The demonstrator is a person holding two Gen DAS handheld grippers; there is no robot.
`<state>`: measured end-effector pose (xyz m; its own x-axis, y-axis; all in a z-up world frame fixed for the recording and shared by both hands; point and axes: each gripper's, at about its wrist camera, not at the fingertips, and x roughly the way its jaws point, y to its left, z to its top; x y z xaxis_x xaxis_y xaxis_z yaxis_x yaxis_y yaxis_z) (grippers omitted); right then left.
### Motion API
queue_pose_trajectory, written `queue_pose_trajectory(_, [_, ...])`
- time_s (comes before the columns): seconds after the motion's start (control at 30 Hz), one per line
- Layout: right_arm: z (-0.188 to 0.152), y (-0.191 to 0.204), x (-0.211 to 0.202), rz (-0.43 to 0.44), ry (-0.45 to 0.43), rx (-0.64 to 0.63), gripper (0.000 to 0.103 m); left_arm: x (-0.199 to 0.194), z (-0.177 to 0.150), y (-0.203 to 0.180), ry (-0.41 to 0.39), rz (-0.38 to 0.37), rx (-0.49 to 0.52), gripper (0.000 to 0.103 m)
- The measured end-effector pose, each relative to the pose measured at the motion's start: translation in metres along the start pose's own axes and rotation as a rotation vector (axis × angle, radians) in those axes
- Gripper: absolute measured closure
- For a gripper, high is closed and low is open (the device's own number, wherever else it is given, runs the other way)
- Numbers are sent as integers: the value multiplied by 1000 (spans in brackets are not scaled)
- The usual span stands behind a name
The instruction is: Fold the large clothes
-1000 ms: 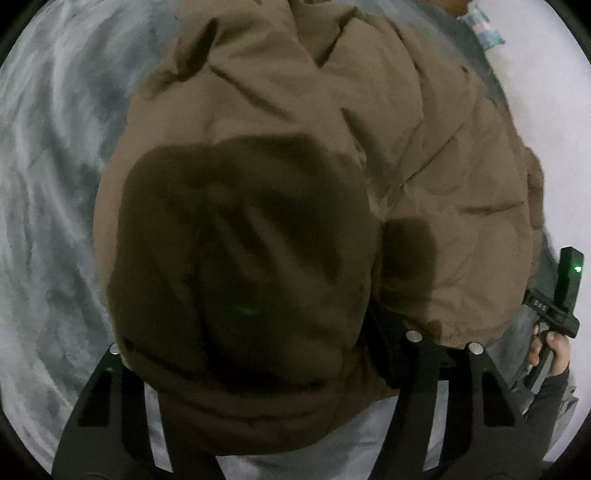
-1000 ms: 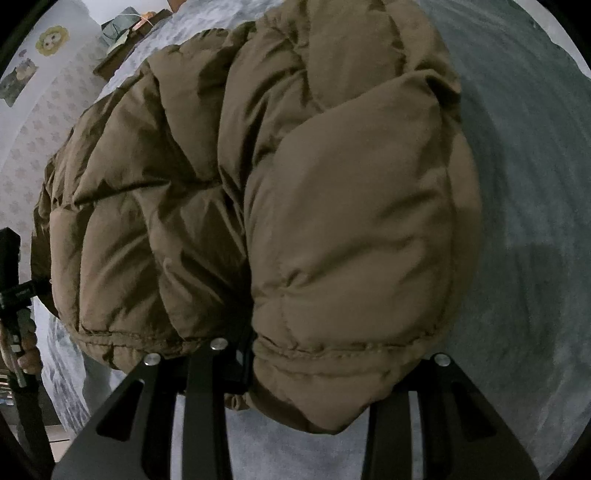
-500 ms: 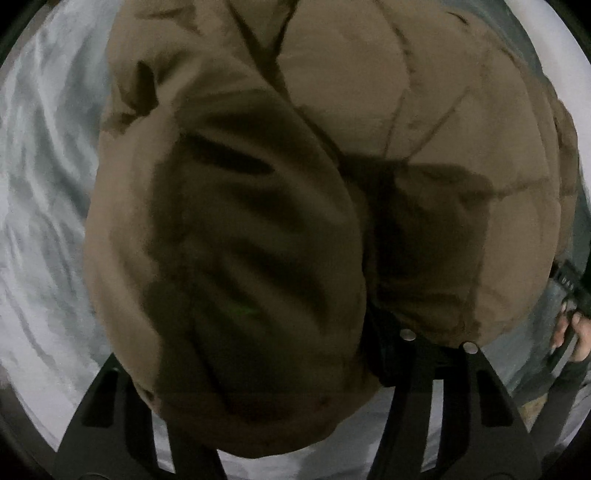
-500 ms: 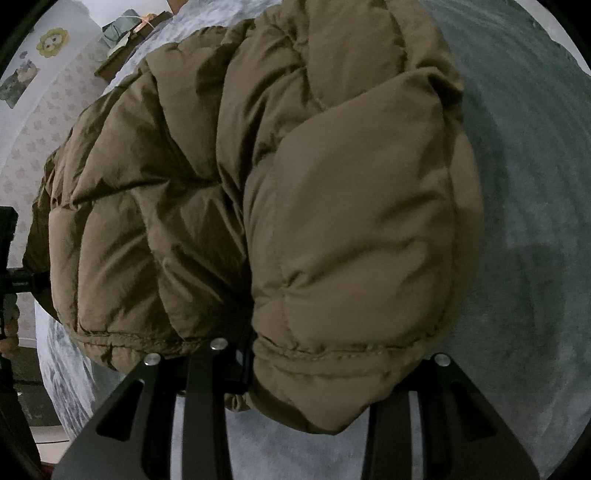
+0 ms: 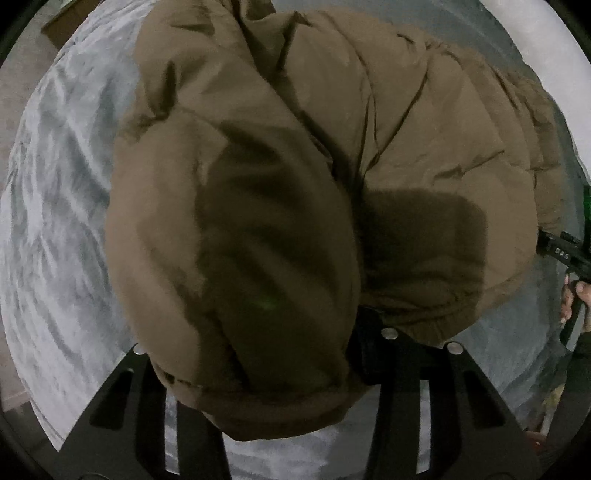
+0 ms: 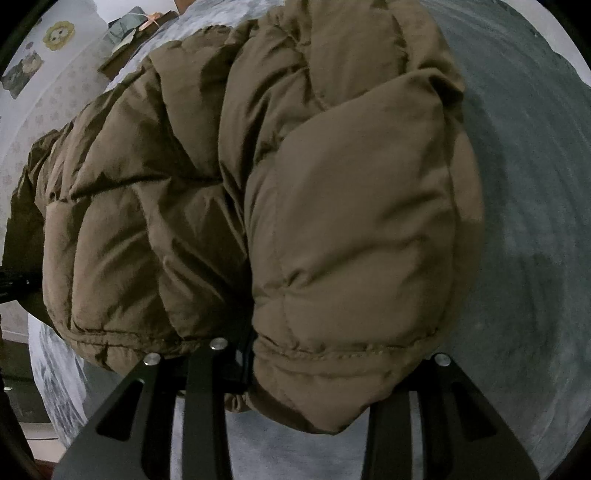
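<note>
A brown puffer jacket [image 5: 332, 166] fills the left wrist view and also the right wrist view [image 6: 295, 184]. It lies bunched over a grey bed cover [image 5: 55, 240]. My left gripper [image 5: 295, 369] is shut on the jacket's hem edge; the padded fabric bulges between and over the fingers and hides the tips. My right gripper [image 6: 295, 373] is shut on the jacket's other hem edge in the same way. The right gripper's body and the hand holding it [image 5: 570, 280] show at the far right of the left wrist view.
The grey bed cover [image 6: 535, 221] spreads right of the jacket. A patterned wall with a sunflower sticker [image 6: 58, 35] and a shelf with small items [image 6: 133, 29] lie at the upper left. Floor shows at the lower left.
The left gripper has moved with the jacket edge held; the jacket has shifted right and up in its view. The right gripper's view has barely changed.
</note>
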<state>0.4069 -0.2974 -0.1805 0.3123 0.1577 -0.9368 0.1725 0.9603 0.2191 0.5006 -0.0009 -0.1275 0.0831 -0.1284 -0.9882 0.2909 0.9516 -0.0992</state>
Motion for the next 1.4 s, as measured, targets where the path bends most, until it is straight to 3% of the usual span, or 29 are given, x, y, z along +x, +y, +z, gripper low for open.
queue_pose_trajectory(0.13, [-2, 1, 0, -9, -8, -6, 68, 0, -2, 6, -1, -17, -15, 61])
queue_pose_trajectory(0.33, [-8, 8, -9, -29, -57, -29, 71, -6, -20, 9, -15, 28, 19, 64])
queue_pose_trajectory(0.73, [-29, 30, -48, -70, -139, -87, 77, -24, -34, -48, -60, 122, 39, 70])
queue_pose_trajectory(0.97, [-47, 33, -82, -97, -189, -116, 78, -40, -48, -77, -89, 138, 29, 73])
queue_pose_trajectory(1.2, [-83, 28, -122, -106, -244, -119, 79, -64, -65, -88, -129, 150, 25, 73])
queue_pose_trajectory(1.4, [-124, 22, -136, -131, -244, -120, 79, -87, -114, -101, -173, 133, 14, 73])
